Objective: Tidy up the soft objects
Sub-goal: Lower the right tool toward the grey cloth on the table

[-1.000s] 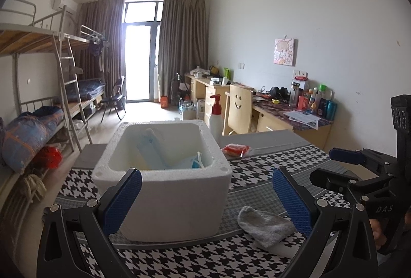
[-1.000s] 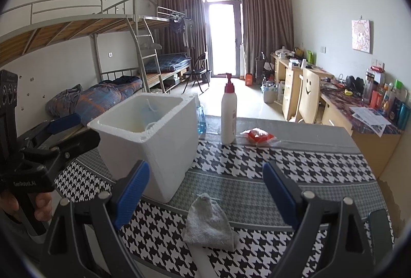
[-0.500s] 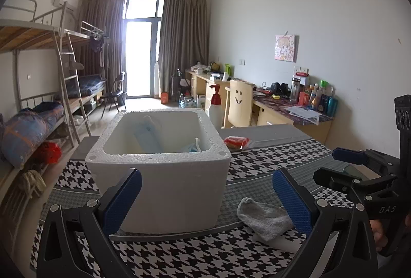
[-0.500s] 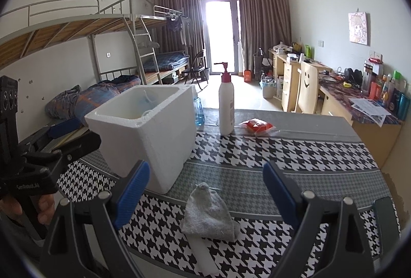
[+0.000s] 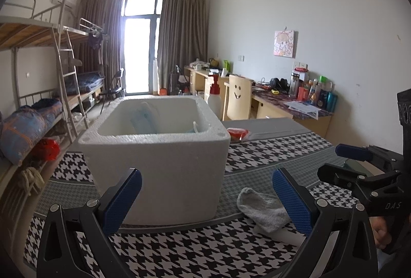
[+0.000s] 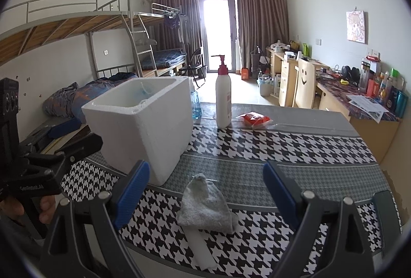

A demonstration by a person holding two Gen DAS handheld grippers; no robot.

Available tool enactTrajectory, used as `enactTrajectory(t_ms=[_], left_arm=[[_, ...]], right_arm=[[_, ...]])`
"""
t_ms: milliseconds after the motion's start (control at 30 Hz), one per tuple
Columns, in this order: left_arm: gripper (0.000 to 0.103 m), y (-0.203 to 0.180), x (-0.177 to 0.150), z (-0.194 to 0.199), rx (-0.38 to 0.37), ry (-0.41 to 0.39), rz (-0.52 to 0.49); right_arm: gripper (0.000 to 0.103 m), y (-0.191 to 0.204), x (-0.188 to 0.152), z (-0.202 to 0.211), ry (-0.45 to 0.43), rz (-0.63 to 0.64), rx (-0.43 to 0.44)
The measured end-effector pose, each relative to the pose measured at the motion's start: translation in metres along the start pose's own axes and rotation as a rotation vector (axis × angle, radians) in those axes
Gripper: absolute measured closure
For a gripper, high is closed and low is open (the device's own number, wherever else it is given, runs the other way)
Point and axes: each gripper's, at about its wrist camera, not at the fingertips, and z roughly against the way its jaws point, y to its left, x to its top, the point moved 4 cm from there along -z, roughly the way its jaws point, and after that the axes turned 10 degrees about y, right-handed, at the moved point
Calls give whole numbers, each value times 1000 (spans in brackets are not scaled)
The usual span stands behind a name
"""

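Note:
A grey sock [image 6: 205,203] lies crumpled on the houndstooth cloth, partly on top of a flat white object [image 6: 200,247]. Just left of it stands a white foam box [image 6: 143,139] with pale blue soft items [image 5: 143,118] inside. My right gripper [image 6: 205,167] hovers open above the near table edge, with the sock below and between its blue pads. My left gripper [image 5: 206,175] is open too, facing the box [image 5: 159,167], with the sock [image 5: 262,208] beside its right finger. Each view shows the other gripper at its edge: the right gripper [image 5: 334,162] and the left gripper [image 6: 87,133].
Behind the box stand a white pump bottle [image 6: 223,98] and a small blue bottle [image 6: 195,103]. A red packet [image 6: 255,118] lies on the grey strip at the far side. Bunk beds line the left wall, desks and a chair the right.
Both views have dropped a little, so the box is seen from a lower angle. The jaws keep the same width and the sock has not moved.

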Motion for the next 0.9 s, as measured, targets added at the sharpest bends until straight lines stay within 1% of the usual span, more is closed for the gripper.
enactTrajectory(t_ms=[167,267,600,767,900], left_arm=[[1,2,-3,-2,9,4,-4],[1,3,-5,-5,-8,16,6],[1,1,-17,-15,-27,49,0],[1,-3,-24,-22,-40,75,-6],[1,-6,-27,-26,-44,79,-20]], right_arm=[[11,0,-4,-5,12,0,-1],[11,0,-7,-7,22,-1,0],[11,-6,-18,-16,55,-20,10],[11,-5,-25,-25,78,-20,15],[11,-9,-30,-35,102,-42,21]])
